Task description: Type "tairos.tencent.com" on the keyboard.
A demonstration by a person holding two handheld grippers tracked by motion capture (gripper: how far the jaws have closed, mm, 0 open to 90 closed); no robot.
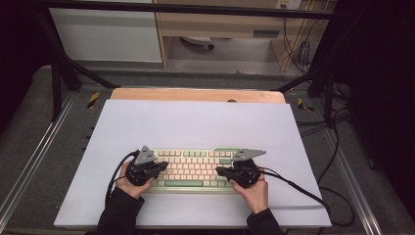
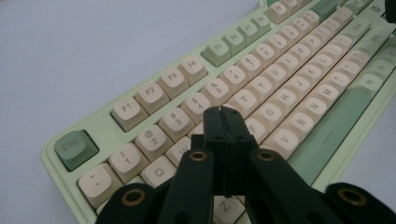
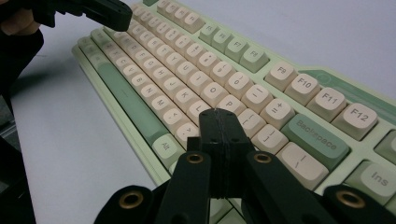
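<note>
A pale green keyboard (image 1: 193, 169) with cream keys lies on a white mat (image 1: 195, 122), near its front edge. My left gripper (image 1: 164, 167) hovers over the keyboard's left end, jaws pressed together with nothing between them. In the left gripper view its tip (image 2: 223, 114) sits just above the letter keys near the number row of the keyboard (image 2: 280, 70). My right gripper (image 1: 219, 171) is shut and empty too, over the right part of the keys. Its tip (image 3: 219, 114) hangs above the punctuation keys of the keyboard (image 3: 187, 60), left of Backspace (image 3: 315, 135). The left gripper (image 3: 109, 14) shows far off there.
The mat covers a wooden table (image 1: 195, 94) whose back edge shows. Black cables (image 1: 303, 188) trail from both grippers across the mat and off the right side. Black frame bars (image 1: 63, 73) and metal rails flank the table. Bare mat lies behind the keyboard.
</note>
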